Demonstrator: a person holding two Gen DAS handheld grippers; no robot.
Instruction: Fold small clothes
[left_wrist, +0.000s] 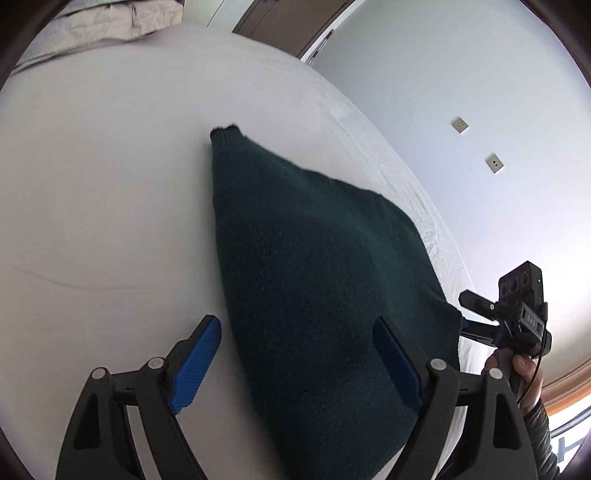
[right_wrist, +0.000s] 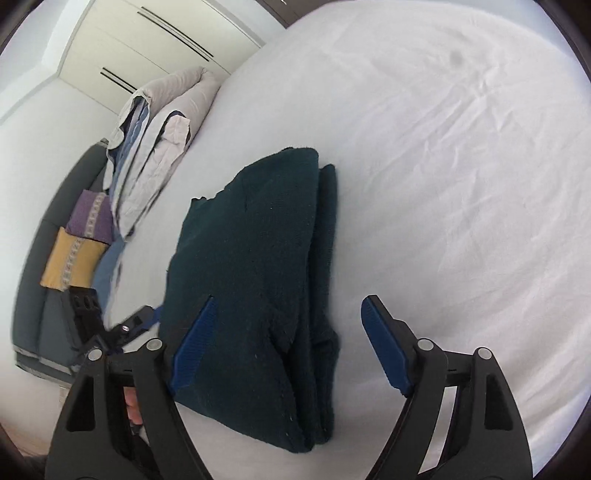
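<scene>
A dark green knitted sweater (left_wrist: 314, 273) lies folded on the white bed sheet (left_wrist: 103, 206). In the right wrist view the sweater (right_wrist: 255, 280) shows as a stack of folded layers with a thick fold along its right edge. My left gripper (left_wrist: 295, 354) is open, its blue pads on either side of the sweater's near left edge. My right gripper (right_wrist: 284, 343) is open, straddling the sweater's near right edge. Neither holds cloth. The right gripper also shows in the left wrist view (left_wrist: 517, 314) at the sweater's far corner.
A folded grey and blue duvet (right_wrist: 159, 140) lies at the bed's head. Purple (right_wrist: 90, 218) and yellow (right_wrist: 70, 262) cushions sit on a grey sofa (right_wrist: 33, 295) beside the bed. A white wall with two sockets (left_wrist: 476, 144) is on the right.
</scene>
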